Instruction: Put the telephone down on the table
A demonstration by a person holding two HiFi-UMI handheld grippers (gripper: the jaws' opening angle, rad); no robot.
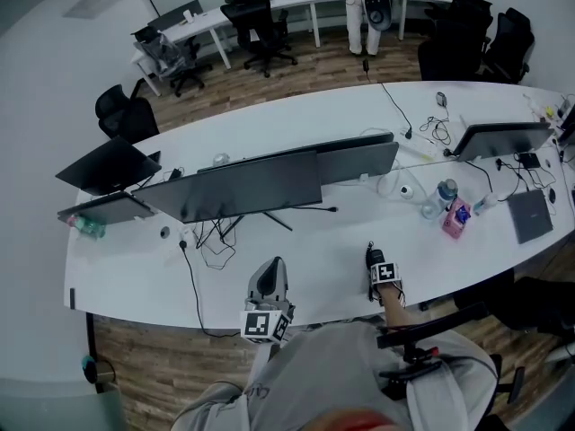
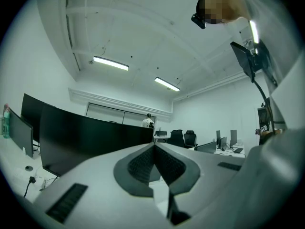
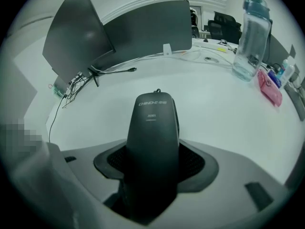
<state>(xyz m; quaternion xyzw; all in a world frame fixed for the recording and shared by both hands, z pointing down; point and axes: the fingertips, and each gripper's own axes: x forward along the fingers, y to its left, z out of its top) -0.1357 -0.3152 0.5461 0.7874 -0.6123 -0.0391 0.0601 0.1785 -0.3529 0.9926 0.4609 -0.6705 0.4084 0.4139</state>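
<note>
Head view: the left gripper (image 1: 273, 269) and the right gripper (image 1: 376, 260) sit over the near edge of the white bench (image 1: 135, 272), and the dark telephone (image 1: 371, 250) projects ahead of the right jaws. Left gripper view: the jaws are closed on each other with nothing between them, aimed upward across the room rather than at the bench. Right gripper view: the jaws are clamped on the telephone's lower body, its top end pointing forward over bare bench, with a water bottle (image 3: 250, 37) well beyond them to the right. Contact with the surface cannot be judged, so lowering and release appear to remain.
</note>
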